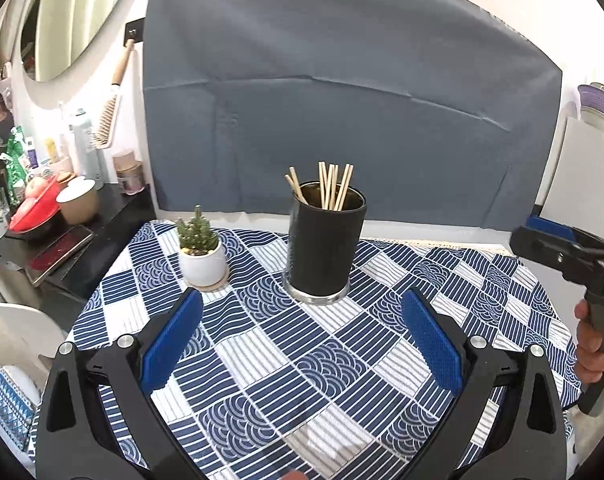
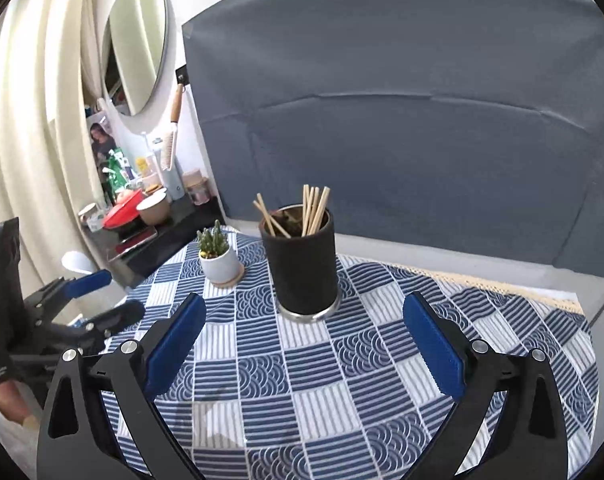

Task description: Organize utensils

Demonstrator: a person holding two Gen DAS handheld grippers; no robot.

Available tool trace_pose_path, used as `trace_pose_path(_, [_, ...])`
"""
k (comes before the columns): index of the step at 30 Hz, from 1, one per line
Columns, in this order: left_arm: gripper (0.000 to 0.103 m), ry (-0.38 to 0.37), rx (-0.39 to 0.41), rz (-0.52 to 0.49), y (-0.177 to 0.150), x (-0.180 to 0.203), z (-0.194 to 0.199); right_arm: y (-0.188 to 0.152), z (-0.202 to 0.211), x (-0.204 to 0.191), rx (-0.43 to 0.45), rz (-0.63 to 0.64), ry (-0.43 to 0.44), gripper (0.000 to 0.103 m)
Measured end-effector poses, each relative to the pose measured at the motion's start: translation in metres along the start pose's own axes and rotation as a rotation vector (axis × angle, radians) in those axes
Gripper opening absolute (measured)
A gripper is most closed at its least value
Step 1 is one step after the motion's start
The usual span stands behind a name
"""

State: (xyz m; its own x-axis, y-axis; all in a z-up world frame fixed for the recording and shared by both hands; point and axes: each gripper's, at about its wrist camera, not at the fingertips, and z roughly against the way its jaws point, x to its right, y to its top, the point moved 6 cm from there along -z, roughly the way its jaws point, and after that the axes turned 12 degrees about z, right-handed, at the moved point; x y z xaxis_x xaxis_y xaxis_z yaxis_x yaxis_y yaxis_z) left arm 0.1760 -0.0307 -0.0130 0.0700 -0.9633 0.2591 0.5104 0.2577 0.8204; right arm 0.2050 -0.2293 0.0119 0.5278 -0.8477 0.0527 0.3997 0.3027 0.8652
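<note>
Both tongs are spread wide with nothing between them: the left gripper (image 1: pixel 302 334) and right gripper (image 2: pixel 303 334) hover low in frame over the patterned tablecloth (image 1: pixel 302 380). At frame centre, wooden chopsticks (image 1: pixel 329 186) stand in a black cylindrical holder (image 1: pixel 325 246), near a potted cactus (image 1: pixel 200 252).

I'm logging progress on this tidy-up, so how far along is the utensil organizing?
It looks essentially done: all the chopsticks in view stand in the black holder on the tablecloth, beside the small potted cactus. Nothing is in hand; the left gripper and right gripper are both open and empty. No loose utensils show on the cloth, so nothing visible is left.
</note>
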Motion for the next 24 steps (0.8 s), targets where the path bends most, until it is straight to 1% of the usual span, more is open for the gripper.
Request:
trace_pose_path(4, [0.097, 0.022, 0.009, -0.009, -0.002, -0.012, 0.01, -0.001, 0.011, -0.013, 0.008, 0.011, -0.017, 0.095])
trace_pose_path(9, [0.097, 0.06, 0.008, 0.023, 0.004, -0.035, 0.024, 0.006, 0.02, -0.033, 0.016, 0.014, -0.026, 0.095])
trace_pose_path(12, [0.097, 0.036, -0.016, 0.031, 0.01, -0.046, 0.032, 0.011, 0.026, -0.051, 0.015, 0.002, -0.036, 0.095])
trace_pose_path(16, [0.097, -0.008, -0.032, 0.015, 0.02, -0.057, 0.046, 0.014, 0.034, -0.078, 0.004, -0.036, -0.063, 0.095])
trace_pose_path(21, [0.097, -0.038, -0.044, 0.001, 0.025, -0.075, 0.062, 0.011, 0.036, -0.107, -0.043, -0.114, -0.094, 0.095])
trace_pose_path(22, [0.097, -0.038, -0.038, 0.003, 0.025, -0.082, 0.066, 0.011, 0.036, -0.111, -0.043, -0.121, -0.103, 0.095])
trace_pose_path(24, [0.097, -0.033, -0.017, 0.011, 0.027, -0.094, 0.076, 0.009, 0.04, -0.124, -0.043, -0.126, -0.152, 0.095])
